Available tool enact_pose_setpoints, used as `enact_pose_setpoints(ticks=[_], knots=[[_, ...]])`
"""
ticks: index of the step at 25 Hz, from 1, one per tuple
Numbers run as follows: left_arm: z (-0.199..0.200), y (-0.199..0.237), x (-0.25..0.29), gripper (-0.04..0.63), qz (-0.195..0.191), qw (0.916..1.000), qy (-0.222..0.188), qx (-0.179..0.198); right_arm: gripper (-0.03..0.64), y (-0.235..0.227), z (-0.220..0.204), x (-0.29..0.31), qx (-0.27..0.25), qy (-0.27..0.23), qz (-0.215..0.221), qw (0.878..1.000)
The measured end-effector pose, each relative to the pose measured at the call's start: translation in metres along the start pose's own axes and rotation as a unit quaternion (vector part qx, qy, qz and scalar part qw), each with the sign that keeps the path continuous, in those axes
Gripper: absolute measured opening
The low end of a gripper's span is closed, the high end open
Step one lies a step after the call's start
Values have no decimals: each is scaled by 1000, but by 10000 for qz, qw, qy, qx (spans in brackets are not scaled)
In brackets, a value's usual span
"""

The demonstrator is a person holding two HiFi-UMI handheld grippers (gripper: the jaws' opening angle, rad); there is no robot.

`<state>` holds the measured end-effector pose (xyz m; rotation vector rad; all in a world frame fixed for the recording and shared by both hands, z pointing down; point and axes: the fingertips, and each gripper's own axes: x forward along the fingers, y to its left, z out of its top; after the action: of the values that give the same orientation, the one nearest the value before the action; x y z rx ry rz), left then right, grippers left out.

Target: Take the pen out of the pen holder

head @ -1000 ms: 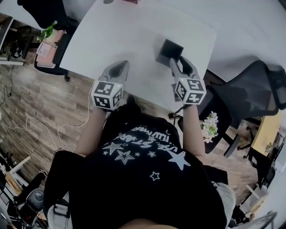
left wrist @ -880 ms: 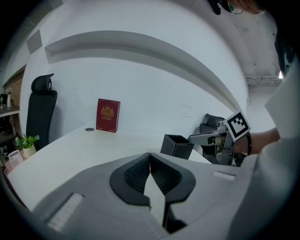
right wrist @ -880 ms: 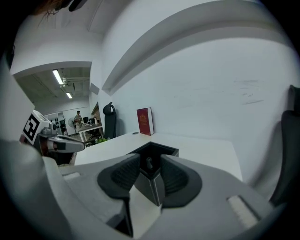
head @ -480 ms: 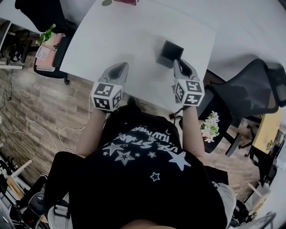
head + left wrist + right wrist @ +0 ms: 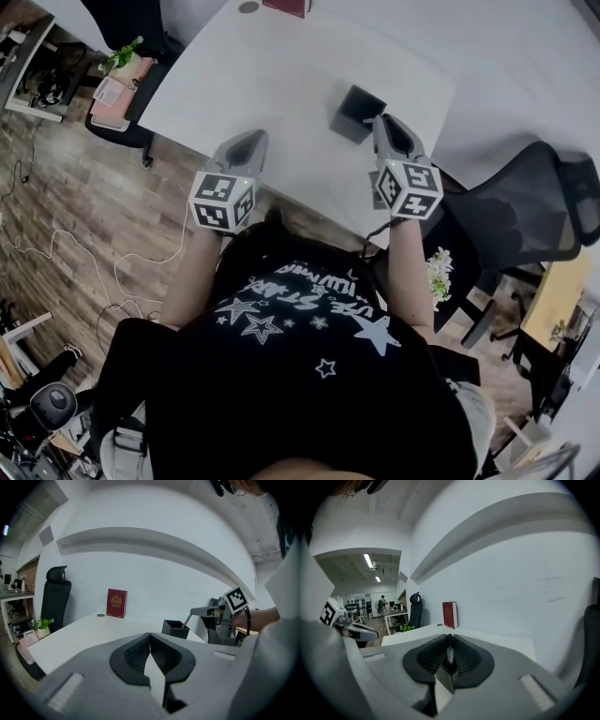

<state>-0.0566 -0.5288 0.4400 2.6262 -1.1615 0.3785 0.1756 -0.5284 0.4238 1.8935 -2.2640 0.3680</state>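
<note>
At one o'clock, right tongs [image 5: 382, 123] [image 5: 449, 651] clench the slim grey pen [image 5: 186, 620] [image 5: 449, 654]; snagging could tip the black square holder [image 5: 356, 109] [image 5: 175, 629]; left tongs [image 5: 246, 146] [image 5: 150, 641] clenched empty.

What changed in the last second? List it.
The right gripper closed on the pen and began lifting it from the pen holder; its lower end is still at the rim. The left gripper, shut and empty, and the pen holder look unchanged.
</note>
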Motion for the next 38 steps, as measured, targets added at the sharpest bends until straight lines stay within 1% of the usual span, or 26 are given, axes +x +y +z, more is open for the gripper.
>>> enact_pose_setpoints(ticks=[8,11,15,18,21,28,34,38], knots=[[-8,-31,-51,11,624,9977,-240,-101,43,5,56,-37,-366,-690,492,9957],[-17,-48,-73,11,806,9963,-277,-144,43,9,64,-56,-426,-828,641,9936],[-34,-74,-100,11,999,9945,-252,-186,43,23,64,-79,-613,-890,924,9898],[-49,-95,-122,11,1126,9932,-187,-244,43,38,50,-98,-672,-836,1171,9873],[-61,-115,-147,11,1305,9910,-138,-274,43,51,26,-115,-613,-672,1431,9855],[-91,-145,-191,11,1514,9876,112,-386,43,69,-25,-140,-302,-281,1735,9840],[-120,-154,-210,11,1508,9862,335,-604,43,92,-60,-152,-237,25,1861,9822],[-124,-162,-223,11,1467,9869,262,-624,43,104,-75,-165,-282,192,1819,9827]])
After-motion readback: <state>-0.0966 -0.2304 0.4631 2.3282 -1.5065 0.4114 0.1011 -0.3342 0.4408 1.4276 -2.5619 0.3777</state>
